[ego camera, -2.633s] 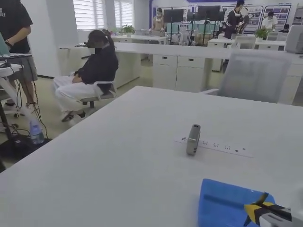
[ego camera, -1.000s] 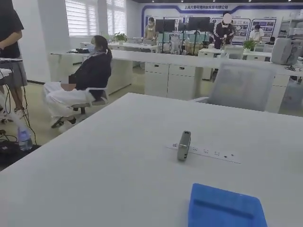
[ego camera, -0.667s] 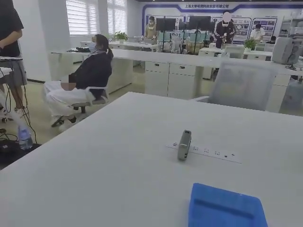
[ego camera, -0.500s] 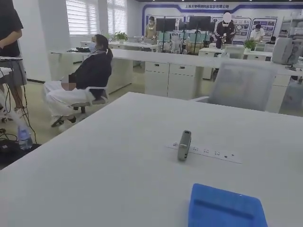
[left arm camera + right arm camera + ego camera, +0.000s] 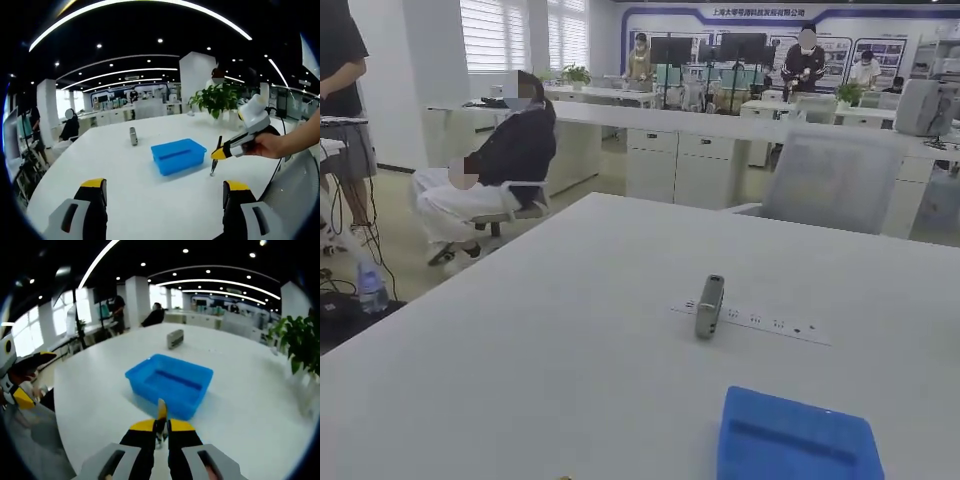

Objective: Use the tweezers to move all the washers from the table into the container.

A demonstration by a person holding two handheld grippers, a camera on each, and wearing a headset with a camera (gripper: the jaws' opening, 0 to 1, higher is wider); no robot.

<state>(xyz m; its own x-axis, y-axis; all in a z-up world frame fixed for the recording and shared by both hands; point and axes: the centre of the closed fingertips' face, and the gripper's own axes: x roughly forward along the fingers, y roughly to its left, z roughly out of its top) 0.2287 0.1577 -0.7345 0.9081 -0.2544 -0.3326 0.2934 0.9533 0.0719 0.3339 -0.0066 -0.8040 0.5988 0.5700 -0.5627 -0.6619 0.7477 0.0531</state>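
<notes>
- Right gripper view first: the right gripper [image 5: 161, 427] has its jaws pressed together on the tweezers [image 5: 161, 412], which stick up between the yellow tips toward the blue container [image 5: 170, 382].
- How far apart the tweezers' own tips stand, and whether they pinch anything, can't be told from this angle.
- Left gripper view gives the side-on look: a hand [image 5: 267, 145] carries that gripper to the right of the container, tweezers angled down with their point at the white table [image 5: 125, 200]. Touching or just above it is too close to call.
- Over to the left gripper [image 5: 163, 184]: jaws spread wide, gripping nothing, hovering above the table in front of the container.
- Right gripper view catches it at the far left edge, well apart from the container.
- Head view looks further out: the container sits at the bottom edge. Beyond it a grey device [image 5: 708, 305] stands upright at the end of a power strip [image 5: 760, 322], then a grey chair [image 5: 835, 180] and a seated person [image 5: 505, 165].
- Both gripper views pick up a leafy plant [image 5: 217, 100] past the container.
</notes>
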